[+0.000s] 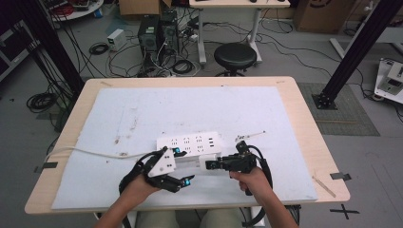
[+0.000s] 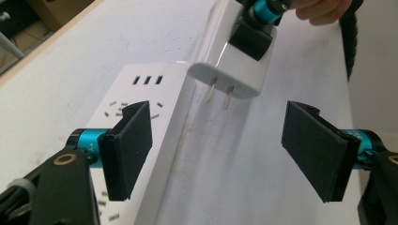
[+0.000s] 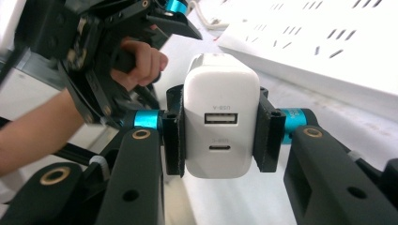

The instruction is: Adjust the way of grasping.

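A white power strip (image 1: 190,143) lies flat on the white mat, and its cable (image 1: 85,152) runs off to the left. My right gripper (image 1: 212,165) is shut on a white USB charger (image 3: 220,115), one pad on each side, its USB ports facing the camera. In the left gripper view the charger (image 2: 234,61) hangs just above the mat beside the strip (image 2: 141,108), with its two prongs pointing down. My left gripper (image 2: 223,150) is open, empty, and sits by the strip's near edge (image 1: 184,166), facing the charger.
The mat (image 1: 142,109) covers most of the wooden table (image 1: 304,123). A thin stick (image 1: 252,135) lies right of the strip. Beyond the far edge stand a black stool (image 1: 235,56), computer towers (image 1: 157,33) and loose cables on the floor.
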### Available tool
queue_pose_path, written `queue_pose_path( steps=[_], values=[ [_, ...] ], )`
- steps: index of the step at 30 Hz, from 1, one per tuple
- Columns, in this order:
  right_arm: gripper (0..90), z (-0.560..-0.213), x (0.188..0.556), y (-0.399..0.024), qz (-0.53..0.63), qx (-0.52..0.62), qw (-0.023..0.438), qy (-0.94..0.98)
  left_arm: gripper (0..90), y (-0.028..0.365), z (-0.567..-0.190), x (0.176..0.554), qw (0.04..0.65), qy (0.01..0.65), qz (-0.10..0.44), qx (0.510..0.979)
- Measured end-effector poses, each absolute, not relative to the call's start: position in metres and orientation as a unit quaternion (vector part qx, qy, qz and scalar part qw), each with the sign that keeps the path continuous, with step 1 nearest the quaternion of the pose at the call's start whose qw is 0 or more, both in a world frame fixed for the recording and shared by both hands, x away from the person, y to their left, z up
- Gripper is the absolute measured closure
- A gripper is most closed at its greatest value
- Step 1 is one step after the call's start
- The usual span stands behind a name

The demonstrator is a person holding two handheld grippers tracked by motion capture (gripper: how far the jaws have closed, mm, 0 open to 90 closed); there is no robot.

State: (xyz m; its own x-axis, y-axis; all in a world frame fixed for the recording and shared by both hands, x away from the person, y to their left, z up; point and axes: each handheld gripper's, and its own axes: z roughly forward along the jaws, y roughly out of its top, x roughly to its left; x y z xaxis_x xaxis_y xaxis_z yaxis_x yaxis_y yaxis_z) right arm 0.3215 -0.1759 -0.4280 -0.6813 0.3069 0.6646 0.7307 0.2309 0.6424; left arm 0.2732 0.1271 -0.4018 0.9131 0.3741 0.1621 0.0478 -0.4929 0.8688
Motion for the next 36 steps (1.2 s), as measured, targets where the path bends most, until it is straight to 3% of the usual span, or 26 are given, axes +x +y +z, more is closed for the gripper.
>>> queue_pose_path(
  steps=[5,11,23,36],
  values=[
    [63.5,-0.424,0.319,-0.18,-0.507,-0.334,0.167,-0.777,24.9,0.156,-0.402,0.282,0.536,0.195,0.138,0.81],
    [63.5,-0.415,0.318,-0.188,-0.486,-0.331,0.14,-0.797,23.8,0.183,-0.401,0.288,0.564,0.245,0.141,0.776],
    [63.4,-0.405,0.315,-0.213,-0.455,-0.339,0.069,-0.82,23.7,0.212,-0.398,0.286,0.585,0.289,0.156,0.742],
    [63.5,-0.403,0.314,-0.23,-0.466,-0.352,0.065,-0.809,23.7,0.231,-0.394,0.286,0.577,0.3,0.171,0.74]
  ],
)
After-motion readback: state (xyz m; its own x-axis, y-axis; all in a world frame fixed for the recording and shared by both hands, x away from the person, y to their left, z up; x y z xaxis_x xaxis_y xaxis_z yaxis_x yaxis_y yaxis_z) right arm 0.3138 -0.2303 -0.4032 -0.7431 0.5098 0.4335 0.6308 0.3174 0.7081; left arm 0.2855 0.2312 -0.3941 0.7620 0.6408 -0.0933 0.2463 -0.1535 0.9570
